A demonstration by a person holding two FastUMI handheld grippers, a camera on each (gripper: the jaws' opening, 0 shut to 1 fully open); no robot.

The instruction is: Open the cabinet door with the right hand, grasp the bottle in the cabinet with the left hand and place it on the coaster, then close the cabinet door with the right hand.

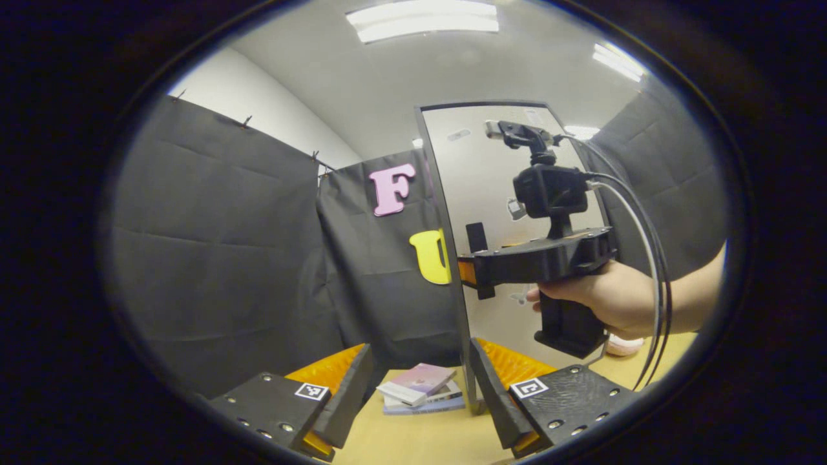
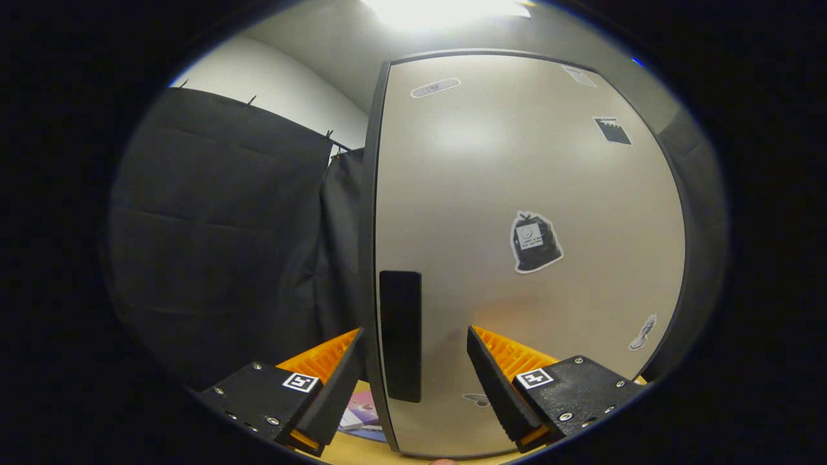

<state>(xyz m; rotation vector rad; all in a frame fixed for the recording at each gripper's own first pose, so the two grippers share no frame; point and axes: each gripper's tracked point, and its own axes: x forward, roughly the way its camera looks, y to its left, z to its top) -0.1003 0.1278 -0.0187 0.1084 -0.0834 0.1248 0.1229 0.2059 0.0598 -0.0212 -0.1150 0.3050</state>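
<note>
- While I look along the right gripper, I see its fingers spread wide, with the dark handle of the cabinet door standing between them; I cannot tell if either finger touches it.
- The cabinet door appears closed, so the bottle is hidden from me.
- On the door I see a few stickers.
- From the left gripper view, the left gripper is also spread and holds nothing, above the wooden table.
- In that view a hand holds the right gripper at the left edge of the door.
- A small stack of books lies on the table beside the cabinet.
</note>
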